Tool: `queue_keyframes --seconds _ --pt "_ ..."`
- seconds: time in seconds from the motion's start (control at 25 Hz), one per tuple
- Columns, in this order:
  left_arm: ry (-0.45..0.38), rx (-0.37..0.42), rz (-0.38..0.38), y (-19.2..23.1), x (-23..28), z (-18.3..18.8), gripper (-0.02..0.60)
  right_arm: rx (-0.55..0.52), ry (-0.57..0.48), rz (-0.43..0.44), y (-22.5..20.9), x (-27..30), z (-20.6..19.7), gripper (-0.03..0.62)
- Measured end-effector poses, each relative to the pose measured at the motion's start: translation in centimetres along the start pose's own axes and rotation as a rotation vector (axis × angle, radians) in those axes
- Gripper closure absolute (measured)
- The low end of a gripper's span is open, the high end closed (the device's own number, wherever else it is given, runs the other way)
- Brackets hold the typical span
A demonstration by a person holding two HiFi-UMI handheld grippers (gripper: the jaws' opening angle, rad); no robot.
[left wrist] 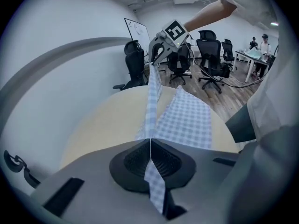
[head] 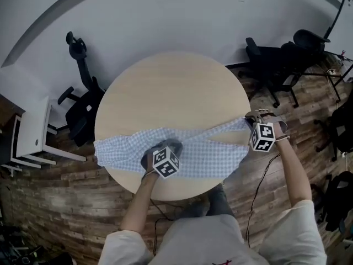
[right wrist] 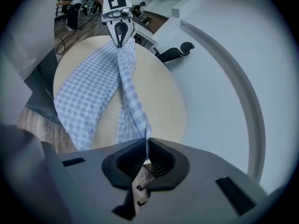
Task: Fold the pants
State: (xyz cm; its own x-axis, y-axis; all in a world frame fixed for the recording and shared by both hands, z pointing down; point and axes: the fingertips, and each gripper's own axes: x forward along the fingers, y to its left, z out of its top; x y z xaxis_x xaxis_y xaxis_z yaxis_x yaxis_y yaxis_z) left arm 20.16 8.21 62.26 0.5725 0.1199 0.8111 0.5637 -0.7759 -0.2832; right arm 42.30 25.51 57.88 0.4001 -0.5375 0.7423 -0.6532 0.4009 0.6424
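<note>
Left of centre, the left tongs (left wrist: 150,141) bite shut on a thin fold of the checked pants (head: 212,153), draped along the lower edge of the round desk (head: 171,87). Further right, the right tongs (right wrist: 147,147) pinch the other end. Pull harder and either sliver may slip free.

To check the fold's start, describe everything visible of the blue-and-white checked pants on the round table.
Thin woven cloth by its look, the blue-and-white checked pants stretch across the near side of the round beige table, one end drooping over its left edge. The left gripper is shut on a mid-cloth fold, the right gripper on the other end by a tan tag; a raised ridge runs between.
</note>
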Motion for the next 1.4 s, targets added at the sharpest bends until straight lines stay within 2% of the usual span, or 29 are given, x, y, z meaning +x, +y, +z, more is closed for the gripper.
queue_keyframes --seconds 0.16,0.32,0.48,0.72,0.88,1.0,1.08,1.16,1.28,1.4 --pt "0.030 0.042 -0.017 -4.6 -0.5 -0.1 0.546 0.025 0.001 -0.044 5.0 -3.3 -1.1 0.556" --pt "0.095 0.048 -0.034 -8.8 -0.4 -1.5 0.546 0.004 -0.023 -0.061 11.8 -5.5 -1.2 0.556" --pt "0.162 0.054 -0.055 -12.8 0.9 -3.7 0.546 -0.017 -0.044 0.002 19.4 -5.6 -1.8 0.557" --pt "0.248 0.046 -0.083 -16.8 2.8 -6.9 0.546 0.028 -0.048 0.124 27.9 -4.4 -1.9 0.556" --pt "0.264 0.031 -0.089 -17.2 3.7 -7.1 0.546 0.057 -0.035 0.189 30.6 -3.0 -2.0 0.556" --pt "0.258 0.010 -0.094 -17.3 3.9 -6.8 0.545 0.127 -0.030 0.265 32.3 -2.2 -2.1 0.553" --pt "0.250 -0.007 -0.100 -17.7 3.7 -6.7 0.543 0.179 -0.030 0.313 33.0 -2.1 -2.0 0.457" --pt "0.246 -0.015 -0.091 -17.9 3.1 -6.8 0.542 0.206 -0.032 0.339 33.4 -2.4 -2.3 0.427" --pt "0.244 -0.053 -0.047 -17.6 1.7 -7.3 0.540 0.263 -0.053 0.319 32.6 -3.1 -2.7 0.424" --pt "0.238 -0.084 0.028 -16.4 -0.3 -8.1 0.540 0.317 -0.108 0.240 29.5 -3.6 -1.2 0.435"
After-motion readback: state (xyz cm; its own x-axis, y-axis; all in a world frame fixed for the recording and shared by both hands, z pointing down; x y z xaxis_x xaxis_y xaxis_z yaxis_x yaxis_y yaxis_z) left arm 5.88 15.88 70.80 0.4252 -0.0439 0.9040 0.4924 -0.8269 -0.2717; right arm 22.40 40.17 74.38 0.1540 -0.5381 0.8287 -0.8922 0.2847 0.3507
